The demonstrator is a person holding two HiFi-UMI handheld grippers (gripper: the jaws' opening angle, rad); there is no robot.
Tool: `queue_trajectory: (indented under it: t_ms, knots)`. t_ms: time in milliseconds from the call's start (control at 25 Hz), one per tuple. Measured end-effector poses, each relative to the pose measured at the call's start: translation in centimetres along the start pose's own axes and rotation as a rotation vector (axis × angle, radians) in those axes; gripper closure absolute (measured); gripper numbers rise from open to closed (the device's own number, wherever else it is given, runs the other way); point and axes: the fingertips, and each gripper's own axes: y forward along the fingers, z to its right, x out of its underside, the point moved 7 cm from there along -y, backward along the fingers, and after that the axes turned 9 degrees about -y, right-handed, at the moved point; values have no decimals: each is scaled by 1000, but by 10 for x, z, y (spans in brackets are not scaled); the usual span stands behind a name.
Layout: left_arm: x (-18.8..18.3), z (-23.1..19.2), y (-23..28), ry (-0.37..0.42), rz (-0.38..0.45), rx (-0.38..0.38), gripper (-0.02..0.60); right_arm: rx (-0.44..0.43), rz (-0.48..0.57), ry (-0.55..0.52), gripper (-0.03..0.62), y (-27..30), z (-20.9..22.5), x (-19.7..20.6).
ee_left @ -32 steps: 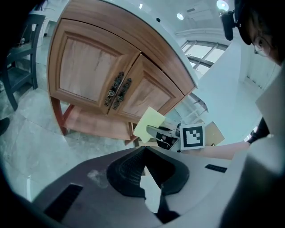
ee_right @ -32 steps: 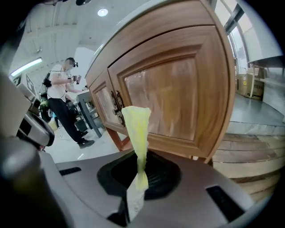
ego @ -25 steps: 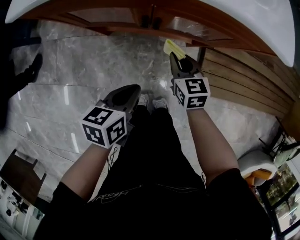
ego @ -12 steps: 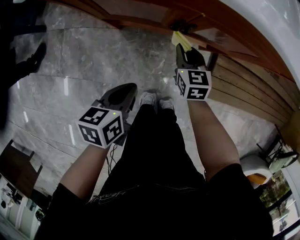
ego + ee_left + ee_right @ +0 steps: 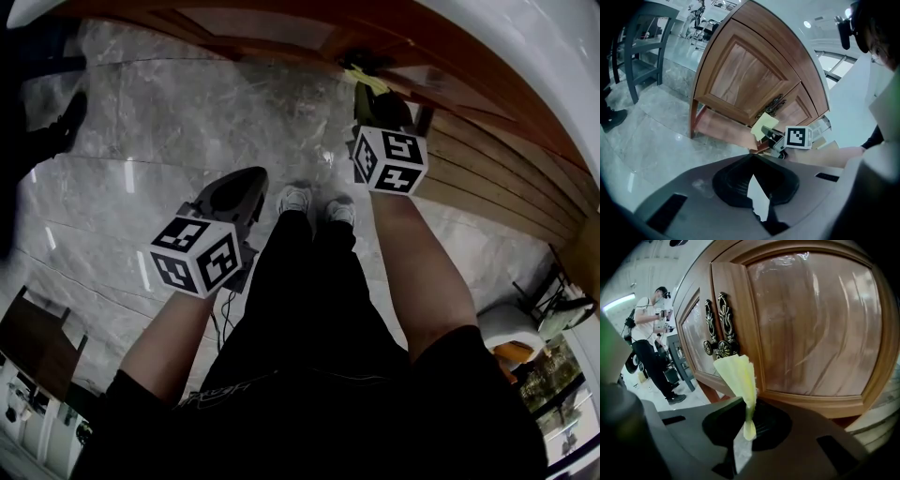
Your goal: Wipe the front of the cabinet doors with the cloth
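Now the cabinet (image 5: 281, 28) takes up more of the far edge of the head view than it did a second ago. The right tool (image 5: 373, 94) has travelled from above the open floor (image 5: 169, 122) to the far right, close up to the woodwork. Its jaws are clamped on the cloth (image 5: 738, 373). The cloth's free end hung clear of the wood before; it now stands just in front of the seam where the two cabinet doors (image 5: 811, 324) meet, right below the handles (image 5: 719, 326). Whether it already touches the wood cannot be told. The left tool (image 5: 753, 164) has barely shifted. It hangs low at the near left over the floor, its jaws closed on nothing, well apart from the cabinet. By my reading the reach is nearly finished and the first stroke is about to start, probably on the right door, which faces the cloth most squarely. The floor is grey veined stone, polished enough to throw back light. The doors are warm brown wood, each a raised frame round a smooth, glossy panel with streaky grain, so the frame's inner step should catch a flat wipe. The cloth is thin, pale yellow and soft, gathered to a narrow waist at the jaws and fanning into folds above. The handles are dark ornate metal, scrolled and knobbly, set as a pair along the seam
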Motion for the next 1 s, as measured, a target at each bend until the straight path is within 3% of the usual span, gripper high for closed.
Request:
queue_trajectory:
  t_ms: [640,1000]
  knots:
    - [24,40,31,18,-42,16,575,12,13,93,554,-28,53,21]
    - [46,75,49,48,-62,33,575,96,7,130,554,-61,102,43]
